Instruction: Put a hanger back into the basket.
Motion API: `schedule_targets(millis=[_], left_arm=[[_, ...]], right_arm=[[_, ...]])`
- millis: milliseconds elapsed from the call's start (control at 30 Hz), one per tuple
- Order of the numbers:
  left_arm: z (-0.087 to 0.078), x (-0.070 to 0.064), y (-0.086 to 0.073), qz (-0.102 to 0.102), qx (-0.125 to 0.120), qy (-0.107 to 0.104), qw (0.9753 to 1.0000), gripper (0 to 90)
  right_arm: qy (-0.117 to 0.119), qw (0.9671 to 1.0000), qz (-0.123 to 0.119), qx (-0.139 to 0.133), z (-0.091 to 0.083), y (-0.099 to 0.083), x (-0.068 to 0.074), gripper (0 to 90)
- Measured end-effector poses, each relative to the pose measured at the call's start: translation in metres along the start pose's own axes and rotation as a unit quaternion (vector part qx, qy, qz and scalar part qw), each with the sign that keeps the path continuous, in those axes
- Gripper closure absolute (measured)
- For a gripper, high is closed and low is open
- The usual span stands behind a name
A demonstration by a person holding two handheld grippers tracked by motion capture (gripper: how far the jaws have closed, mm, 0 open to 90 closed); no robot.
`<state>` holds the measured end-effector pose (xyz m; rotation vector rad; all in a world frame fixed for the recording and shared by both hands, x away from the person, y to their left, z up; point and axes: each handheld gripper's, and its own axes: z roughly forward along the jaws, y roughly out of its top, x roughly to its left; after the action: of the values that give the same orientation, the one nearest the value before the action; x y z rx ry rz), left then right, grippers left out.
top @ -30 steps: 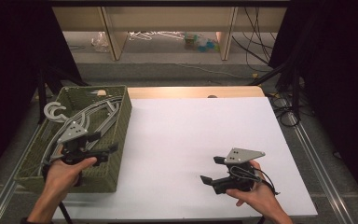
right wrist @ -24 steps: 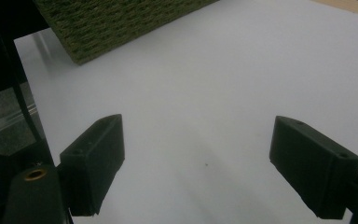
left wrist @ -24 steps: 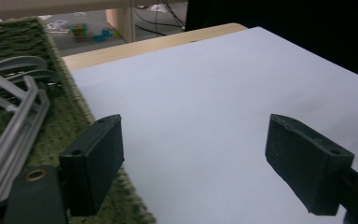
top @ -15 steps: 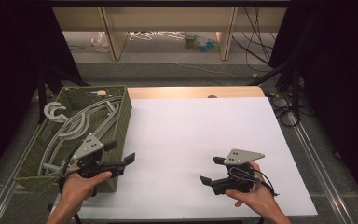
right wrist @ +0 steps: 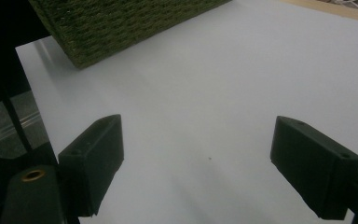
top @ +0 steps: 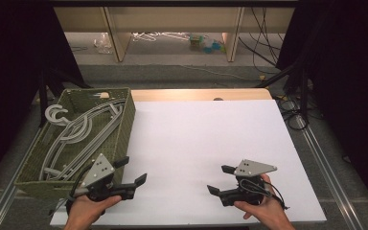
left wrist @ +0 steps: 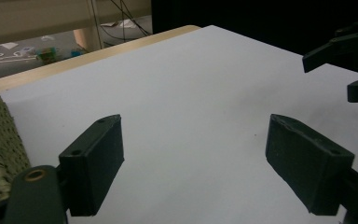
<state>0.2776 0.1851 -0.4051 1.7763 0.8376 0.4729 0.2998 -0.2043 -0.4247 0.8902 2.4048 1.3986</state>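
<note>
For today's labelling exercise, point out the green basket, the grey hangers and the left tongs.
green basket (top: 125,122): high view, on its right woven wall.
grey hangers (top: 76,132): high view, on the curved bars lying inside the basket.
left tongs (top: 131,171): high view, midway between the open fingertips.

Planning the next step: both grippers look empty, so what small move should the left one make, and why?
Probably swing the left gripper back left over the green woven basket toward the grey plastic hangers lying in it. Its jaws stand open with nothing but white tabletop between them, and the basket sits just beside it. The right gripper, also open, is farther off.
</note>
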Motion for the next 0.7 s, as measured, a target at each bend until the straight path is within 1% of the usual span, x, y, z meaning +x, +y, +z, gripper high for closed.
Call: schedule_targets(millis=[33, 67, 100, 133, 167, 200, 267, 300, 333, 367, 400, 467, 500, 533, 600, 633, 700], left_arm=[[-0.001, -0.002, -0.002, 0.002, -0.003, -0.002, 1.0, 19.2], [-0.003, -0.003, -0.003, 0.01, -0.007, -0.003, 0.9999, 19.1], [-0.004, -0.004, -0.005, 0.009, -0.01, -0.004, 0.9999, 19.1], [-0.004, -0.006, -0.008, 0.002, -0.012, -0.003, 0.9999, 19.1], [-0.005, -0.006, -0.011, 0.0, -0.014, -0.007, 0.9999, 19.1], [-0.006, -0.006, -0.013, 0.008, -0.013, -0.009, 0.9998, 19.0], [-0.006, -0.008, -0.019, 0.008, -0.008, -0.007, 0.9999, 18.9], [-0.007, -0.009, -0.021, 0.007, -0.004, -0.01, 0.9999, 18.9], [-0.007, -0.011, -0.023, -0.006, -0.005, -0.014, 0.9999, 18.8], [-0.007, -0.011, -0.024, 0.004, -0.005, -0.014, 0.9999, 18.8], [-0.007, -0.012, -0.024, 0.006, -0.004, -0.011, 0.9999, 18.8], [-0.008, -0.012, -0.025, 0.015, -0.005, -0.005, 0.9999, 18.8], [-0.007, -0.013, -0.025, 0.002, -0.01, -0.004, 0.9999, 18.8], [-0.007, -0.012, -0.025, 0.011, -0.013, -0.005, 0.9999, 18.8], [-0.008, -0.011, -0.025, 0.014, -0.014, -0.006, 0.9998, 18.7], [-0.008, -0.011, -0.025, 0.012, -0.014, -0.004, 0.9998, 18.6], [-0.008, -0.01, -0.025, 0.01, -0.015, -0.005, 0.9998, 18.6]], right_arm=[[0.0, 1.0, 0.003, -0.003, -0.001, -0.002, 0.001, 18.2], [-0.002, 1.0, 0.004, -0.006, -0.002, -0.004, 0.002, 18.1], [-0.002, 1.0, 0.002, -0.007, -0.003, -0.005, 0.003, 18.0], [-0.007, 0.9999, 0.003, -0.011, -0.004, -0.007, 0.004, 17.6], [-0.005, 0.9999, 0.006, -0.011, -0.004, -0.009, 0.005, 17.4], [-0.007, 0.9999, 0.007, -0.011, -0.006, -0.011, 0.006, 17.4], [-0.013, 0.9998, 0.006, -0.014, -0.008, -0.014, 0.007, 17.3], [-0.012, 0.9998, 0.008, -0.013, -0.009, -0.015, 0.008, 17.3], [-0.015, 0.9997, 0.009, -0.016, -0.011, -0.016, 0.008, 17.3], [-0.016, 0.9996, 0.01, -0.02, -0.012, -0.018, 0.009, 17.3], [-0.014, 0.9996, 0.014, -0.017, -0.014, -0.019, 0.01, 17.3], [-0.013, 0.9995, 0.019, -0.023, -0.015, -0.021, 0.011, 17.2], [-0.015, 0.9995, 0.02, -0.02, -0.017, -0.022, 0.011, 17.2], [-0.018, 0.9993, 0.022, -0.026, -0.018, -0.023, 0.012, 17.2], [-0.021, 0.9991, 0.025, -0.028, -0.02, -0.025, 0.013, 17.2], [-0.024, 0.9991, 0.024, -0.027, -0.022, -0.026, 0.013, 17.2], [-0.024, 0.9989, 0.025, -0.033, -0.022, -0.026, 0.013, 17.1]])
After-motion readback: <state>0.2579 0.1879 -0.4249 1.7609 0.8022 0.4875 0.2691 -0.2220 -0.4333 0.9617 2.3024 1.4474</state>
